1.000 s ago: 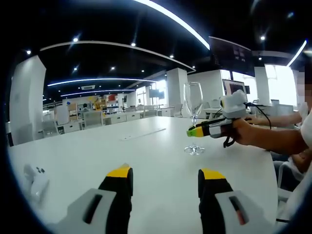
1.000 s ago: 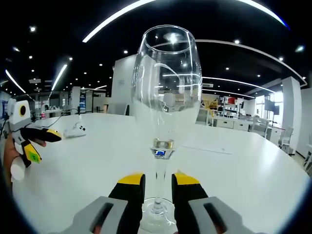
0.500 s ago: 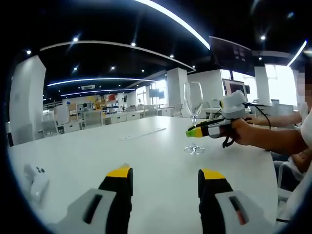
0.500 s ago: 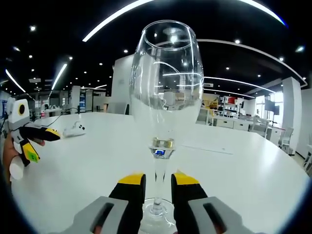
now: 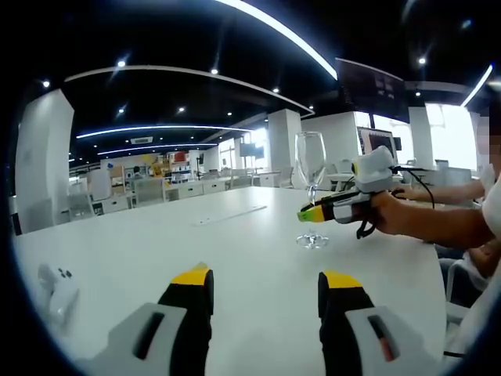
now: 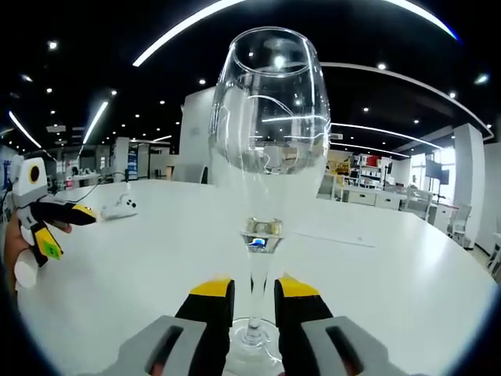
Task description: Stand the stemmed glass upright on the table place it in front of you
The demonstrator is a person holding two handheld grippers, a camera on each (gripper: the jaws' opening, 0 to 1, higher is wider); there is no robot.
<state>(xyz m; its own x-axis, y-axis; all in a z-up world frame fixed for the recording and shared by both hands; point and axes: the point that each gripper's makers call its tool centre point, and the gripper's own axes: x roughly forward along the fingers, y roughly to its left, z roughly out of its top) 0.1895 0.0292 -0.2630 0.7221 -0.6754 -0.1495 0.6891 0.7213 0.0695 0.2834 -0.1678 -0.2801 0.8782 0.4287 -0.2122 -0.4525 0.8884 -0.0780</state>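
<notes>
Open-plan office hall, dark ceiling with curved light strips, long white table (image 5: 235,258) running away from both cameras. Wine glass (image 6: 268,157) stands upright on the table, foot flat on the surface in the left gripper view (image 5: 311,188), bowl empty and clear. Against the frames of a second ago the glass sits a touch higher in the right gripper view and the right gripper is a shade lower and nearer the stem's base in the left gripper view; the shift is slight, and the foot looks seated now. Judgement: uprighting is done, placement nearly so, release and withdrawal remain. Right gripper (image 6: 253,294) has its yellow-tipped jaws closed about the stem just above the foot, stem between them, contact apparent. In the left gripper view it (image 5: 309,211) comes in level from the right, held by a hand (image 5: 391,213) with forearm stretched over the table edge. Left gripper (image 5: 266,286) hovers low over bare tabletop, jaws wide apart, holding nothing, well clear of the glass. White game controller (image 5: 56,283) lies at the table's near-left edge.
</notes>
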